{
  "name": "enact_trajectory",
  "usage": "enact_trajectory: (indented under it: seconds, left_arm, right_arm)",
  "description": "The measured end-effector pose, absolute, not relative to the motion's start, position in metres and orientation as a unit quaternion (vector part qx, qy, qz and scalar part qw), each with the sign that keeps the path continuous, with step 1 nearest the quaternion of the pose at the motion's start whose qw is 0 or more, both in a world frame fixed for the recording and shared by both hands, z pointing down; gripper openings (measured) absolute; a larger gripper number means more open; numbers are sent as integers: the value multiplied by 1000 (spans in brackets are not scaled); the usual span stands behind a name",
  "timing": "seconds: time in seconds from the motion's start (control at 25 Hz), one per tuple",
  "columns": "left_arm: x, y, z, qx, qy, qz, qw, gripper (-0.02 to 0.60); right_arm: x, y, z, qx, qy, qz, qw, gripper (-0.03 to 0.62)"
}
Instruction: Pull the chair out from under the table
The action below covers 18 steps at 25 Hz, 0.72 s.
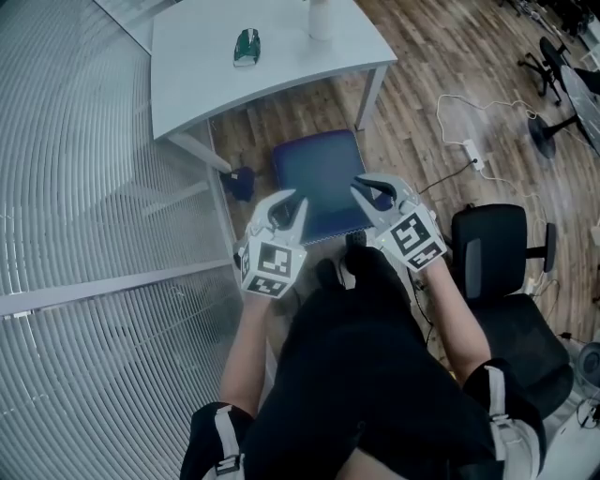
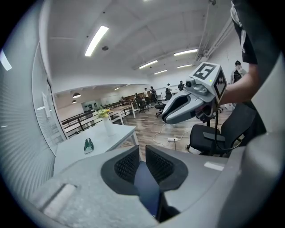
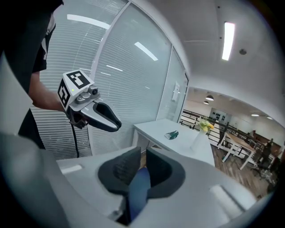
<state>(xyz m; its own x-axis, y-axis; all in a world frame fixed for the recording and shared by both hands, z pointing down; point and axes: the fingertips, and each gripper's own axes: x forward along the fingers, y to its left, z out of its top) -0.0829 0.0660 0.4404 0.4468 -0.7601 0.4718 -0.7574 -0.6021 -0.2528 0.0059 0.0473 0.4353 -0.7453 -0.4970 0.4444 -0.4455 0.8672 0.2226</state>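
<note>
The blue-seated chair [image 1: 319, 183] stands on the wood floor in front of the white table [image 1: 206, 70], its far edge close to the table's near edge. Both grippers hang in the air over the seat's near side, touching nothing. My left gripper [image 1: 286, 211] is above the near left corner with a narrow slit between its jaws. My right gripper [image 1: 375, 192] is above the near right corner, jaws almost together. In the left gripper view the seat [image 2: 149, 191] shows through the jaws' slit; in the right gripper view the seat [image 3: 139, 189] does too.
A green object [image 1: 247, 47] and a white vase [image 1: 321, 19] sit on the table. A glass wall with blinds [image 1: 84, 187] runs along the left. A black office chair [image 1: 497, 253] stands at the right, beyond it a power strip [image 1: 473, 155] with cable.
</note>
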Motion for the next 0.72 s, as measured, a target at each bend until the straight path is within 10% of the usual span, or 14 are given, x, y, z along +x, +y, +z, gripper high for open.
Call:
enact_trajectory:
  seconds: [0.72]
  left_arm:
    - [-84, 66, 423, -871, 461, -158, -55, 12]
  right_arm:
    - [-3, 53, 423, 248, -955, 34, 161, 2]
